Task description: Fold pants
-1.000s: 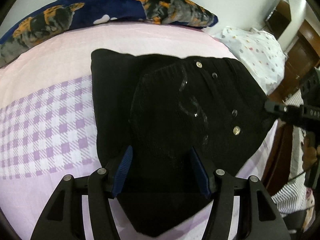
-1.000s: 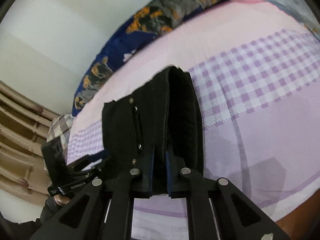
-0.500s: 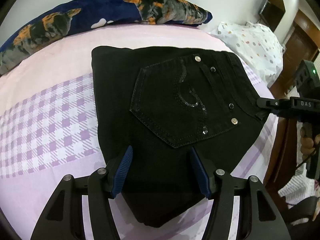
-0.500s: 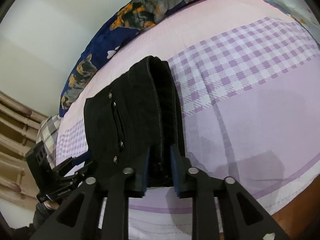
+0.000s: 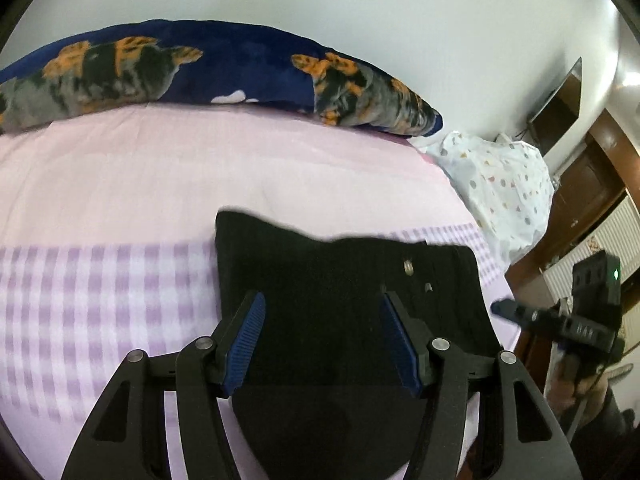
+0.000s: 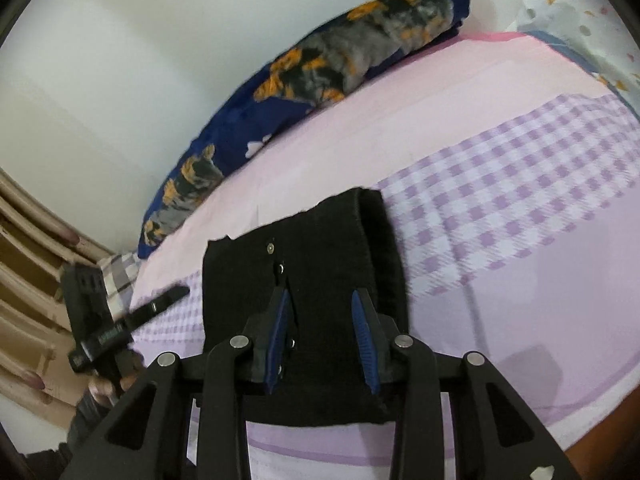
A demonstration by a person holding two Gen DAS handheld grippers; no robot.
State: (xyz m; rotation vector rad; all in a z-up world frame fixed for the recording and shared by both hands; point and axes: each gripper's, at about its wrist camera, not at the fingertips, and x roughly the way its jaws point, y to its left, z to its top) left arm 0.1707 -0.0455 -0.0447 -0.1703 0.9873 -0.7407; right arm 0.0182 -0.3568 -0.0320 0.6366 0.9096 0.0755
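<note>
Left gripper (image 5: 322, 340): jaws wide, nothing between them, poised over the pants (image 5: 344, 300). Pants folded into a black block on the sheet (image 5: 120, 184), rivets toward 1 o'clock. Pillow (image 5: 224, 68) at 12 o'clock, along the wall.

Right gripper (image 6: 322, 340): jaws wide, holding nothing, above the pants (image 6: 320, 248); thick fold edge at 1 o'clock.

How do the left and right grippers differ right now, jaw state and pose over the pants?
Spread: the left gripper has its jaws spread wide; the right gripper has a narrower gap.
Position: the left sits over the flat face of the folded black pants; the right is at their edge, near the thick fold.
Shared: both are open, holding nothing, with blue pads, above the pants on the purple checked bedsheet.
</note>
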